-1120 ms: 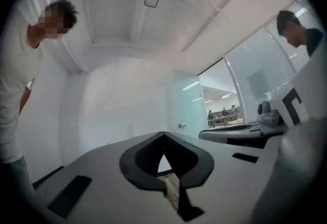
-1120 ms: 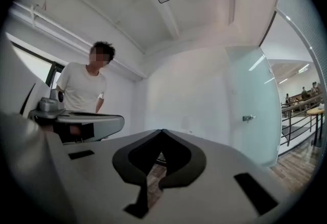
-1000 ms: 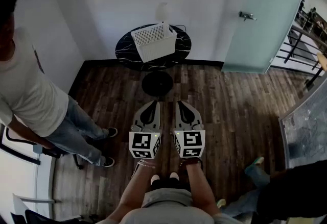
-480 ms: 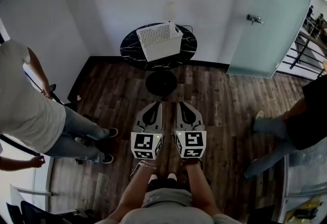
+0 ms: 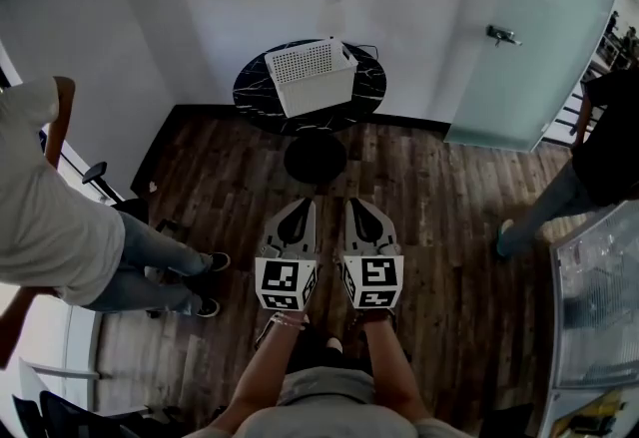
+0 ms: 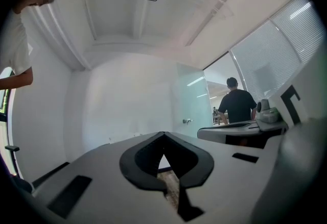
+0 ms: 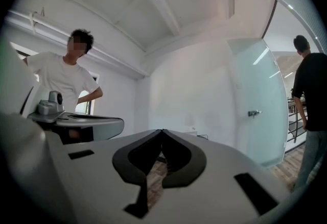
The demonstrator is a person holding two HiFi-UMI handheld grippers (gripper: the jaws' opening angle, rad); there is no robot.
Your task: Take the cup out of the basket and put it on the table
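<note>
The basket (image 5: pixel 310 77) stands on the round desk (image 5: pixel 252 92), straight ahead of both grippers and well apart from them. The cup does not show, so it is probably inside. The left gripper (image 5: pixel 298 214) and the right gripper (image 5: pixel 357 214) are about equally near, and each has its jaws together on nothing.

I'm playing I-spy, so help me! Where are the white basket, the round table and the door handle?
white basket (image 5: pixel 301 63), head view, on its slotted white side.
round table (image 5: pixel 256 93), head view, on the bare dark top left of the basket.
door handle (image 5: pixel 501 33), head view, on the lever of the frosted glass door.
</note>
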